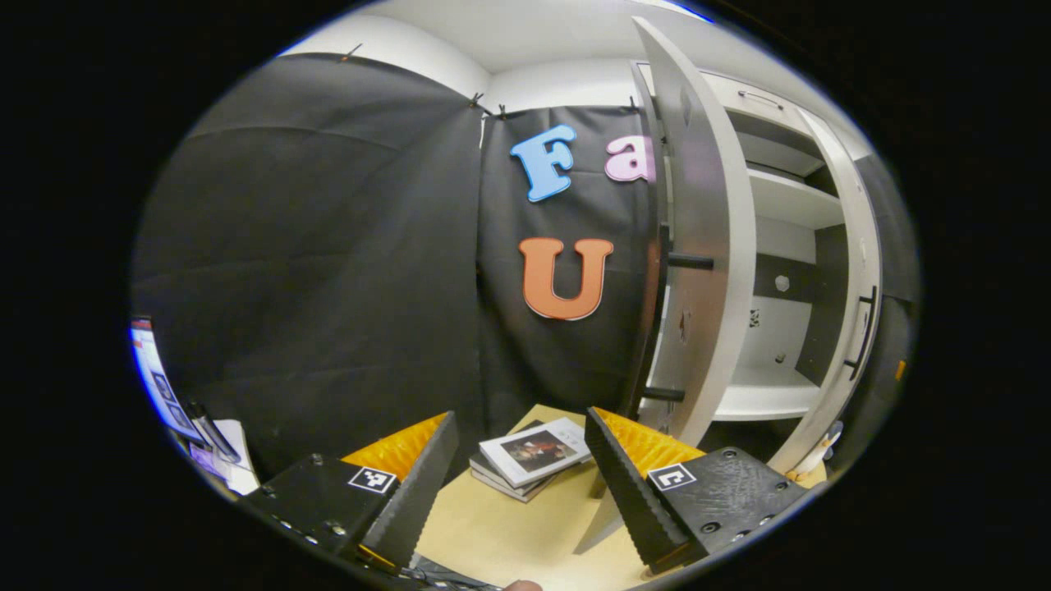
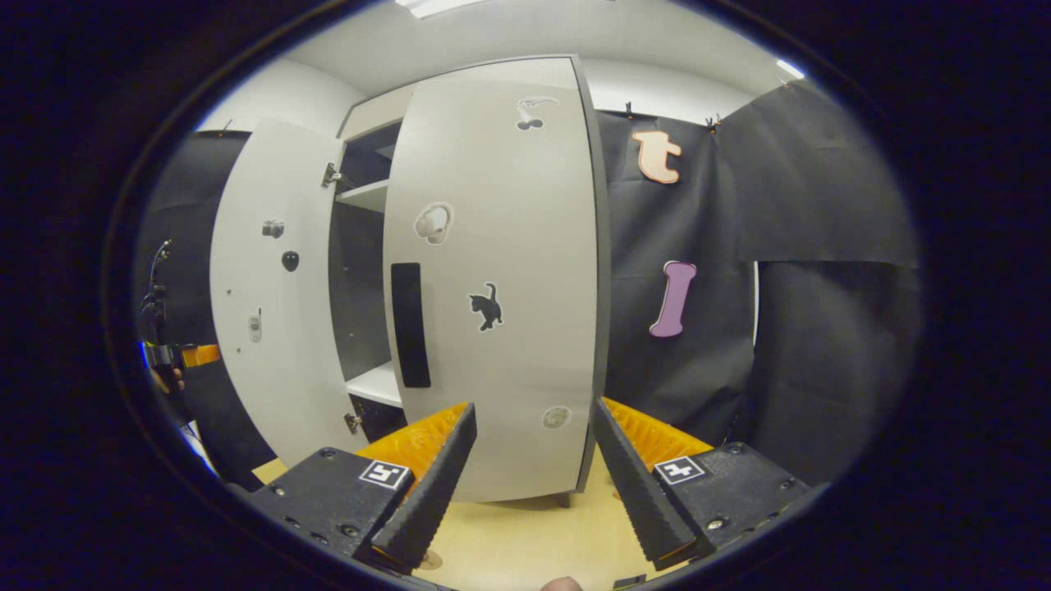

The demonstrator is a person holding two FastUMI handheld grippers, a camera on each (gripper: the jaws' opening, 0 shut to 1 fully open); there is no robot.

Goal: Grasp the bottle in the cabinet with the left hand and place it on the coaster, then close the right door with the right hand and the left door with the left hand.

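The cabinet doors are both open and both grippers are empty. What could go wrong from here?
1. The right door stands close before the open right gripper. A push near its hinge side may close it poorly, or the fingers may slip off the smooth panel.
2. The left door swings above the table near the stacked books. The left gripper, reaching for it, may knock them.
3. I cannot see the bottle, so its placement is unconfirmed.

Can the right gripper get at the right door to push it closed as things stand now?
Probably yes. The right gripper is open and empty, facing the right door close ahead, with nothing visible between them.
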